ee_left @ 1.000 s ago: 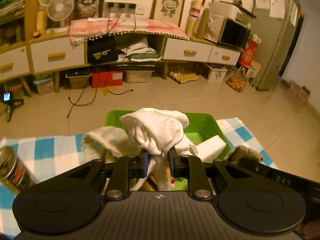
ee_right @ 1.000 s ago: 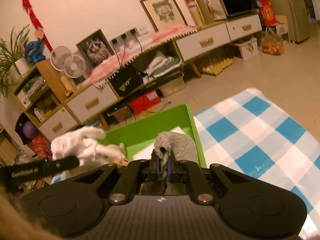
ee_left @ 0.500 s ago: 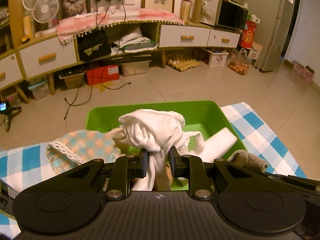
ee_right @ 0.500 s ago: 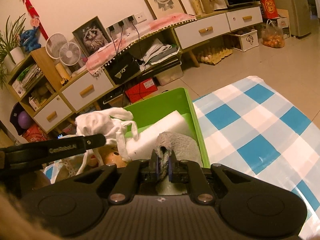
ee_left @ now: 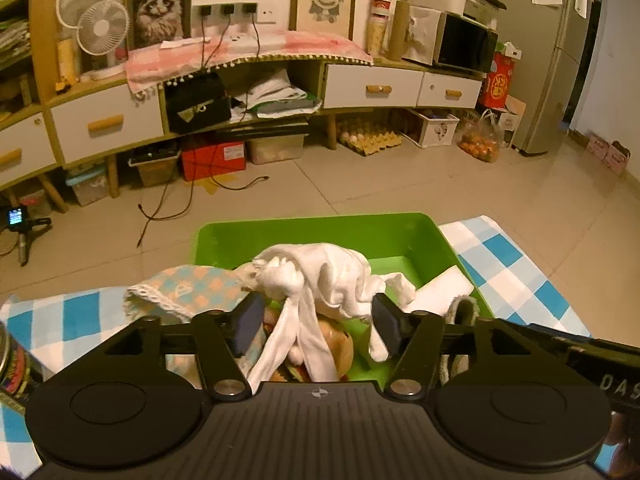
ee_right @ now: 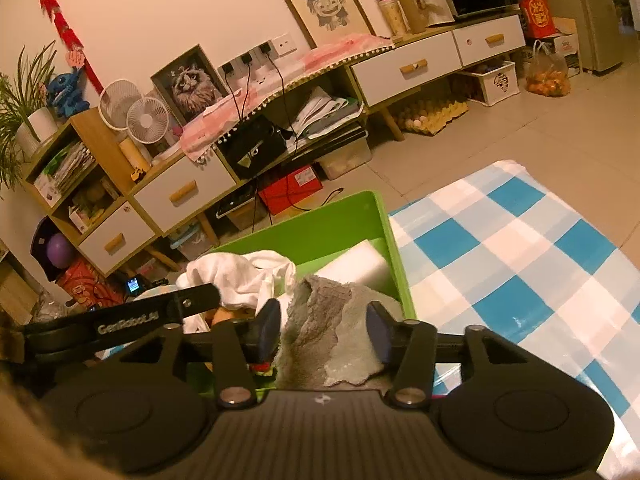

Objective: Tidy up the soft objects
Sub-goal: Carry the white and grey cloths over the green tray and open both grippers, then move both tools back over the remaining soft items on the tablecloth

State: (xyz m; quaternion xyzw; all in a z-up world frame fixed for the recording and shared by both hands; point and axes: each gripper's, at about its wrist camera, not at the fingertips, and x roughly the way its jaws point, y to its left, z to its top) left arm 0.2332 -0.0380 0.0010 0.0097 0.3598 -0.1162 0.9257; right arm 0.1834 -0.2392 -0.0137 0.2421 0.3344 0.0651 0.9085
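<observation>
A green bin (ee_left: 304,234) (ee_right: 320,236) stands on the blue-checked cloth and holds several soft things. The jaws of my left gripper (ee_left: 316,322) are opening, and a bunched white garment (ee_left: 320,276) (ee_right: 240,276) sags between the pads with gaps on both sides. My right gripper (ee_right: 322,330) also has its jaws opening over the bin's near right corner. A grey towel (ee_right: 328,320) droops between them, free of the pads. A white foam block (ee_left: 442,288) (ee_right: 356,260) lies along the bin's right wall. A plush toy (ee_left: 332,350) lies underneath.
A peach and blue checked cloth (ee_left: 188,288) hangs over the bin's left edge. A can (ee_left: 12,364) stands at the far left on the checked tablecloth (ee_right: 512,264). Beyond the table are tiled floor and a long low cabinet (ee_left: 240,92).
Both grippers went from shut on their cloths to spread jaws. The white garment and the grey towel have slumped down into the bin. Neither hand shifted much.
</observation>
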